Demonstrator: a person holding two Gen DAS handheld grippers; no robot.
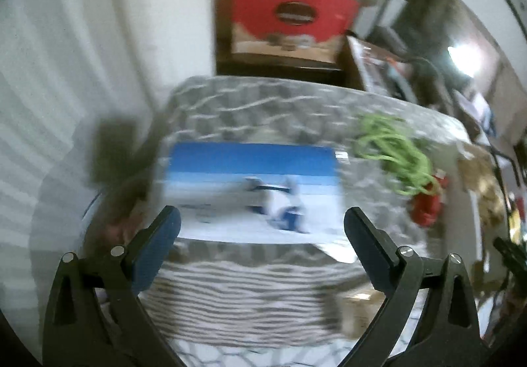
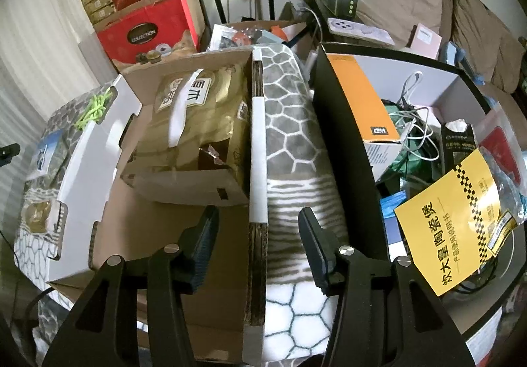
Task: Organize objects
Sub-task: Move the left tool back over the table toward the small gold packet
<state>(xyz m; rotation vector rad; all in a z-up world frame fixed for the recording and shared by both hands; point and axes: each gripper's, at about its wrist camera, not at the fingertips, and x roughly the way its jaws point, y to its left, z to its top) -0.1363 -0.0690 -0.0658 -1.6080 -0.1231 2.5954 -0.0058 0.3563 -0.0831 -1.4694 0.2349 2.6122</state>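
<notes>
You had "COLLECTION" facing you on the dark oval badge of the red gift box (image 2: 145, 34), "WD" upside down on the orange-and-white carton (image 2: 372, 110), and "炊大皇陶瓷煲" down the yellow leaflet (image 2: 451, 219). The gold bag (image 2: 197, 123) carried large characters too distorted to read.

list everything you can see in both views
blue and white booklet: one, flat on the grey patterned blanket
green cord: one bundle, right of booklet
red item: one, at the cord's end
red gift box: one, stacked by the wall
cardboard box: one, open, holds a gold bag
black box: one, holds an orange box, white cables, a yellow leaflet
left gripper: open, empty
right gripper: open, astride a box wall
</notes>
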